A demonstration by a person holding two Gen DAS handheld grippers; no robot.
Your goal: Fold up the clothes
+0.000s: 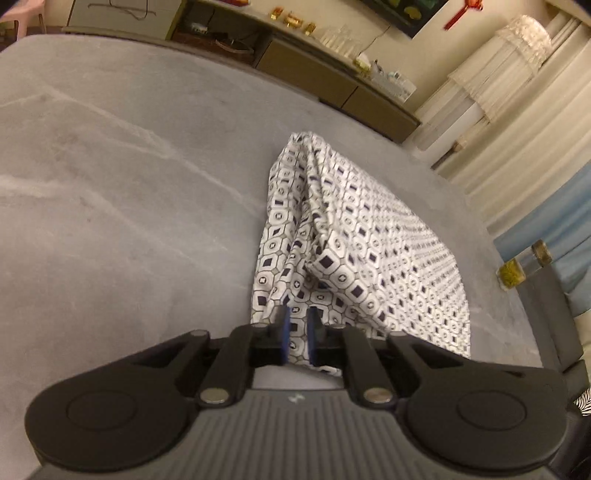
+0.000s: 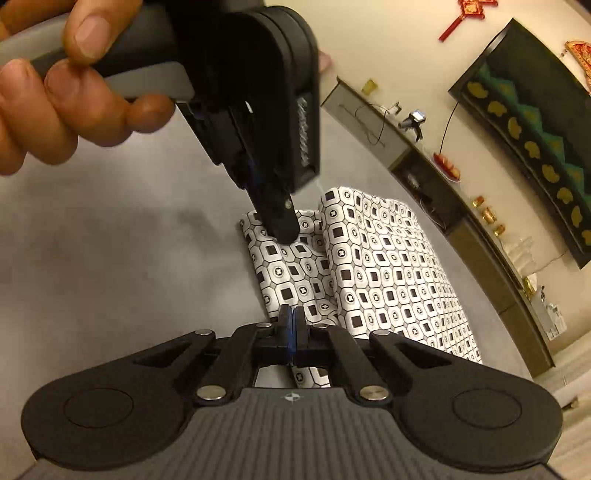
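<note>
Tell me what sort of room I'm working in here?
Most likely a home living room: a long low sideboard with gold ornaments runs along the wall, a red knot decoration hangs above, and pale curtains cover one side. The patterned cloth lies on a grey surface.

The left black two-finger gripper with blue pads [image 1: 297,334] has its jaws a little apart, patterned fabric showing in the gap between them. In the right wrist view this same gripper [image 2: 282,229] points steeply downward, gripped at its grey handle by a bare hand [image 2: 62,96] with fingers curled round it. The right black two-finger gripper [image 2: 293,328] has its blue pads pressed together.
</note>
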